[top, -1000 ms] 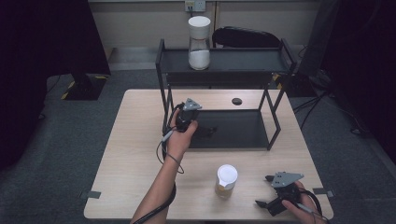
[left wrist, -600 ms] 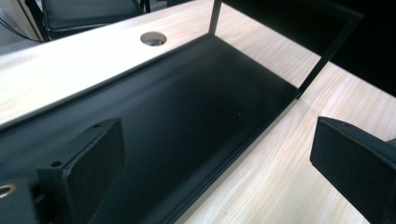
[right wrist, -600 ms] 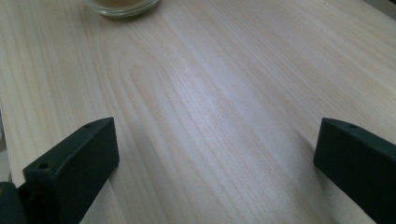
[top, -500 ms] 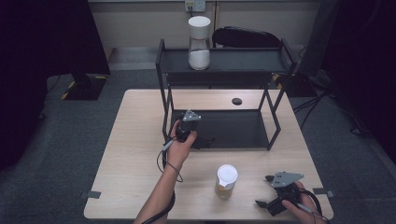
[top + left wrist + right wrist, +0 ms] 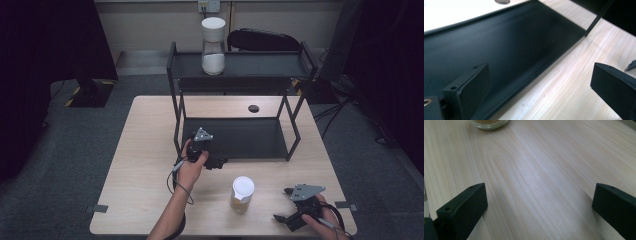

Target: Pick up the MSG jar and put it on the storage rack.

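A glass jar (image 5: 213, 45) with a white lid and white powder stands on the top shelf of a black rack (image 5: 260, 65). A second white-lidded jar (image 5: 242, 194) with yellowish contents stands on the wooden table (image 5: 150, 150) near the front; its base (image 5: 489, 123) shows at the top of the right gripper view. My left gripper (image 5: 219, 162) (image 5: 541, 85) hovers open at the front edge of the rack's lower tray (image 5: 506, 45), holding nothing. My right gripper (image 5: 282, 205) (image 5: 540, 202) rests open near the table's front right corner, right of that jar, jaws apart over bare wood.
A small dark round hole (image 5: 253, 108) sits in the tabletop behind the rack. The rack's thin legs (image 5: 177, 120) stand at its corners. A dark bag (image 5: 260, 39) lies beyond the rack. Grey carpet surrounds the table.
My left gripper has moved back toward the table's near side, away from the rack's lower tray. The right gripper and both jars have stayed put.
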`<state>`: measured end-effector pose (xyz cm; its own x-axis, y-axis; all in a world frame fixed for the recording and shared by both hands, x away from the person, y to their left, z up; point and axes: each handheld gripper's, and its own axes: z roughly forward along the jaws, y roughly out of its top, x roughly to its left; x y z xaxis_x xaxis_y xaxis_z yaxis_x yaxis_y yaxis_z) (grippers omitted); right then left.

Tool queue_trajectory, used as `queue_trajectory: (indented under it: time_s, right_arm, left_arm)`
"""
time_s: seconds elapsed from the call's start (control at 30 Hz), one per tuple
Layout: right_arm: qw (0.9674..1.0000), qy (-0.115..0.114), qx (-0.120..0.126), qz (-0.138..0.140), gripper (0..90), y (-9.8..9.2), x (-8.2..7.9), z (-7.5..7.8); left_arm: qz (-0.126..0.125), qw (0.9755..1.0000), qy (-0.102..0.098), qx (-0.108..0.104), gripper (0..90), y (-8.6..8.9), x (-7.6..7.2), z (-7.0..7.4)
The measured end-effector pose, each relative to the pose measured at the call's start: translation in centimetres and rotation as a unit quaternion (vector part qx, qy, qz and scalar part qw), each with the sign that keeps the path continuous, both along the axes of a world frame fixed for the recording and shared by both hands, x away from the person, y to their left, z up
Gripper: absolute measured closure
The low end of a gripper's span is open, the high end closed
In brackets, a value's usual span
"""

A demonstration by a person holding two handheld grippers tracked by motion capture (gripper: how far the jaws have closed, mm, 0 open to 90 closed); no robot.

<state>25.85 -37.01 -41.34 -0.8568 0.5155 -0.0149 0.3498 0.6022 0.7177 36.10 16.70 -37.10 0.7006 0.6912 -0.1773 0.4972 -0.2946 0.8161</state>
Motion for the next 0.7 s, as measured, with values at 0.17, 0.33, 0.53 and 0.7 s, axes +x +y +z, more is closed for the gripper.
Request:
queue_trajectory:
  time_s: [0.17, 0.33, 0.53, 0.7]
  right_arm:
    - [1.0000, 0.000, 0.000, 0.000, 0.0, 0.0, 0.0, 0.0]
    - [1.0000, 0.000, 0.000, 0.000, 0.0, 0.0, 0.0, 0.0]
    - [1.0000, 0.000, 0.000, -0.001, 0.0, 0.0, 0.0, 0.0]
    - [1.0000, 0.000, 0.000, -0.001, 0.0, 0.0, 0.0, 0.0]
  left_arm:
    - [0.003, 1.0000, 0.006, 0.000, 2.6, 0.4, -0.6, -1.2]
    - [0.004, 0.9999, 0.011, -0.002, 2.5, 0.9, -1.1, -2.1]
    - [0.000, 0.9999, 0.012, 0.007, 2.3, 1.1, -1.9, -2.6]
    - [0.000, 0.9998, 0.007, 0.020, 2.3, 1.3, -2.7, -3.0]
